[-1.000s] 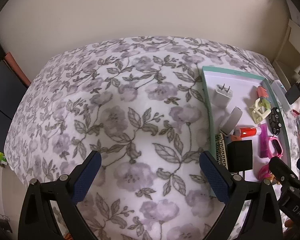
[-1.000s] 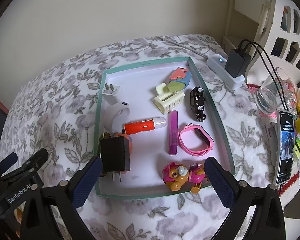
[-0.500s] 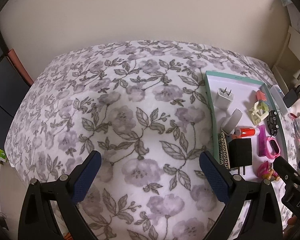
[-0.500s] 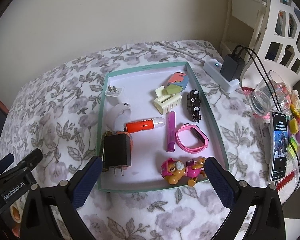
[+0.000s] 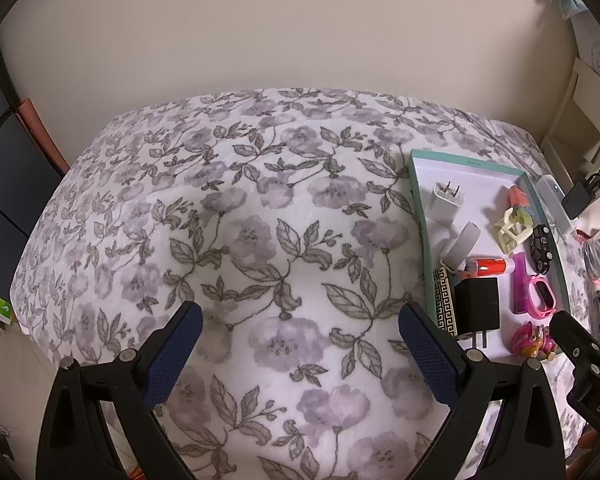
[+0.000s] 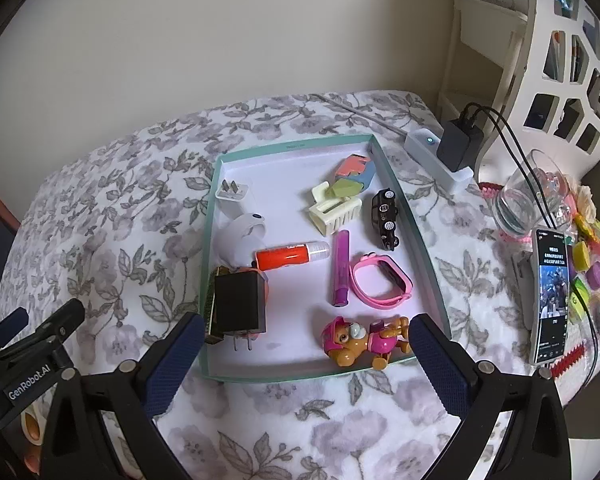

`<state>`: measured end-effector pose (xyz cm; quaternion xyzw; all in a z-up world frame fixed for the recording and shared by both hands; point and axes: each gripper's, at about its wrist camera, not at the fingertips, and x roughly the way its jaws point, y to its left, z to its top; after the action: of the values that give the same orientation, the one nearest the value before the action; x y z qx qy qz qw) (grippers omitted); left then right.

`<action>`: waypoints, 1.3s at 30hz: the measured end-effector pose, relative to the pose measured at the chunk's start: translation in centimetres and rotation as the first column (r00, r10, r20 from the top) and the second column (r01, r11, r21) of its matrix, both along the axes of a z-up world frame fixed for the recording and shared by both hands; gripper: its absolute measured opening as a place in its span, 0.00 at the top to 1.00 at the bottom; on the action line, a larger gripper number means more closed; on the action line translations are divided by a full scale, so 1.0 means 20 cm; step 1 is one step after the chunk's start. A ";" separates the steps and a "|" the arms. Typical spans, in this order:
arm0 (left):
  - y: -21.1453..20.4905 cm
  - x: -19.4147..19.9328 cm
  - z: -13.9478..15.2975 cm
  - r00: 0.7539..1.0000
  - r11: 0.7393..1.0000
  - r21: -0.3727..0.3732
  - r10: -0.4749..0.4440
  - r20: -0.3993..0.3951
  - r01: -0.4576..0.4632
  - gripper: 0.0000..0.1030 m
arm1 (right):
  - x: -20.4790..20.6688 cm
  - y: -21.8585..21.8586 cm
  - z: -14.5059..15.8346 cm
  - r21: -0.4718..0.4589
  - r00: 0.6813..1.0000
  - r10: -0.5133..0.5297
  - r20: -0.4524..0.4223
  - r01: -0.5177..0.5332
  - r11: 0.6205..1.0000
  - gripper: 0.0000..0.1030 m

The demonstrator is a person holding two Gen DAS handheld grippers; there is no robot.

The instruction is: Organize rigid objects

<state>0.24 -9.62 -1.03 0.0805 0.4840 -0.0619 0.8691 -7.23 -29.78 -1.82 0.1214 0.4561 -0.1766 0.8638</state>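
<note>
I've got both the left gripper and right gripper spread wide, empty, over a purple-flowered quilted bedspread against a plain cream wall, with a shallow teal-rimmed tray on it.

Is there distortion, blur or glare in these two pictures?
Left wrist view: strong fisheye bends the floral cover, dark corners, sharp. Right wrist view: the same bending curves the tray rim, the phone screen glows, no blur.
</note>
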 end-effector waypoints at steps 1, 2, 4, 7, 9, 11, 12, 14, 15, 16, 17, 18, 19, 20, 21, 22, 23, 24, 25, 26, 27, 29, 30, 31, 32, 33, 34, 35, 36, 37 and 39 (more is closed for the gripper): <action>0.00 0.00 0.00 1.000 1.000 0.000 0.000 0.000 0.000 0.04 | 0.00 0.00 0.00 -0.001 1.000 0.001 0.002 -0.001 1.000 0.00; 0.00 0.00 0.00 1.000 1.000 0.000 0.000 0.001 0.000 0.04 | 0.00 0.01 0.01 -0.003 1.000 0.002 0.004 -0.002 1.000 0.00; 0.00 0.00 0.00 1.000 1.000 -0.002 0.001 0.002 -0.001 0.04 | 0.00 0.01 0.01 -0.006 1.000 0.005 0.005 -0.005 1.000 0.00; 0.00 0.00 0.01 1.000 1.000 -0.005 0.004 0.005 -0.004 0.04 | 0.00 0.02 0.01 -0.009 1.000 0.008 0.005 -0.008 1.000 0.00; 0.00 0.00 0.01 1.000 1.000 -0.006 0.006 0.006 -0.006 0.04 | 0.01 0.02 0.01 -0.011 1.000 0.008 0.005 -0.008 1.000 0.00; 0.01 0.00 0.01 1.000 1.000 -0.005 0.005 0.005 -0.005 0.04 | 0.01 0.02 0.01 -0.010 1.000 0.006 0.005 -0.006 1.000 0.00; 0.01 0.01 0.01 1.000 1.000 -0.006 0.007 0.004 -0.007 0.04 | 0.01 0.02 0.01 -0.010 1.000 0.006 0.005 -0.006 1.000 0.00; 0.01 0.01 0.01 1.000 1.000 -0.007 0.010 0.004 -0.010 0.04 | 0.01 0.02 0.01 -0.010 1.000 0.005 0.003 -0.005 1.000 0.00; 0.01 0.01 0.01 1.000 1.000 -0.008 0.012 0.005 -0.012 0.04 | 0.01 0.02 0.01 -0.011 1.000 0.006 0.002 -0.006 1.000 0.00; 0.01 0.01 0.01 1.000 1.000 -0.008 0.014 0.005 -0.014 0.04 | 0.01 0.02 0.01 -0.012 1.000 0.009 0.000 -0.009 1.000 0.00; 0.01 0.01 0.01 1.000 1.000 -0.008 0.013 0.004 -0.013 0.04 | 0.01 0.02 0.01 -0.013 1.000 0.012 -0.002 -0.012 1.000 0.00; 0.01 0.01 0.01 1.000 1.000 -0.007 0.014 0.004 -0.014 0.04 | 0.02 0.02 0.01 -0.014 1.000 0.015 -0.003 -0.015 1.000 0.00; 0.01 0.01 0.01 1.000 1.000 -0.008 0.015 0.004 -0.015 0.04 | 0.02 0.02 0.01 -0.014 1.000 0.016 -0.004 -0.016 1.000 0.00; 0.01 0.01 0.01 1.000 1.000 -0.008 0.015 0.004 -0.015 0.04 | 0.02 0.02 0.01 -0.015 1.000 0.021 -0.004 -0.021 1.000 0.00; 0.01 0.01 0.01 1.000 1.000 -0.007 0.015 0.004 -0.015 0.04 | 0.02 0.02 0.01 -0.014 1.000 0.020 -0.004 -0.020 1.000 0.00; 0.01 0.01 0.01 1.000 1.000 -0.007 0.016 0.005 -0.016 0.04 | 0.02 0.02 0.01 -0.015 1.000 0.022 -0.004 -0.022 1.000 0.00; 0.01 0.01 0.01 1.000 1.000 -0.007 0.018 0.006 -0.018 0.04 | 0.02 0.02 0.01 -0.015 1.000 0.024 -0.004 -0.025 1.000 0.00; 0.01 0.01 0.01 1.000 1.000 -0.007 0.020 0.006 -0.020 0.04 | 0.03 0.02 0.01 -0.016 1.000 0.028 -0.006 -0.028 0.999 0.00; 0.01 0.01 0.01 1.000 1.000 -0.007 0.021 0.006 -0.021 0.04 | 0.03 0.02 0.01 -0.016 1.000 0.029 -0.007 -0.029 0.999 0.00; 0.01 0.01 0.01 1.000 1.000 -0.007 0.021 0.005 -0.021 0.04 | 0.03 0.02 0.00 -0.017 0.999 0.031 -0.008 -0.031 0.999 0.00; 0.01 0.01 0.01 1.000 1.000 -0.006 0.024 0.004 -0.023 0.04 | 0.03 0.02 0.00 -0.018 0.999 0.033 -0.010 -0.033 0.999 0.00; 0.01 0.02 0.01 1.000 1.000 -0.009 0.025 0.003 -0.025 0.04 | 0.03 0.02 0.00 -0.020 0.999 0.036 -0.012 -0.036 0.999 0.00; 0.01 0.02 0.01 1.000 1.000 -0.012 0.026 0.001 -0.026 0.04 | 0.03 0.02 0.00 -0.021 0.999 0.038 -0.012 -0.038 0.999 0.00; 0.01 0.02 0.01 1.000 1.000 -0.013 0.026 -0.001 -0.026 0.04 | 0.03 0.02 -0.01 -0.021 0.999 0.038 -0.014 -0.038 0.999 0.00; 0.01 0.02 0.01 1.000 1.000 -0.013 0.028 -0.001 -0.028 0.04 | 0.03 0.02 -0.01 -0.022 0.999 0.039 -0.015 -0.039 0.999 0.00; 0.01 0.02 0.01 1.000 1.000 -0.012 0.028 -0.001 -0.028 0.04 | 0.03 0.02 -0.01 -0.022 0.999 0.040 -0.016 -0.040 0.999 0.00; 0.01 0.02 0.00 1.000 1.000 -0.012 0.029 -0.003 -0.029 0.04 | 0.04 0.02 -0.01 -0.022 0.999 0.041 -0.017 -0.041 0.999 0.00; 0.01 0.02 0.00 1.000 0.999 -0.012 0.030 -0.004 -0.030 0.04 | 0.04 0.02 -0.01 -0.023 0.999 0.042 -0.018 -0.043 0.999 0.00; 0.01 0.02 0.00 1.000 0.999 -0.012 0.031 -0.006 -0.031 0.04 | 0.04 0.02 -0.01 -0.023 0.999 0.042 -0.018 -0.042 0.999 0.00; 0.01 0.02 0.00 0.999 0.999 -0.012 0.031 -0.006 -0.031 0.04 | 0.04 0.02 -0.01 -0.023 0.999 0.042 -0.018 -0.043 0.999 0.00; 0.01 0.02 0.00 0.999 0.999 -0.012 0.032 -0.005 -0.032 0.04 | 0.04 0.03 -0.01 -0.023 0.999 0.041 -0.017 -0.042 0.999 0.00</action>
<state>0.64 -9.43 -1.01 0.0673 0.4869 -0.0511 0.8694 -6.50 -29.25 -2.04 0.1005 0.4638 -0.1649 0.8646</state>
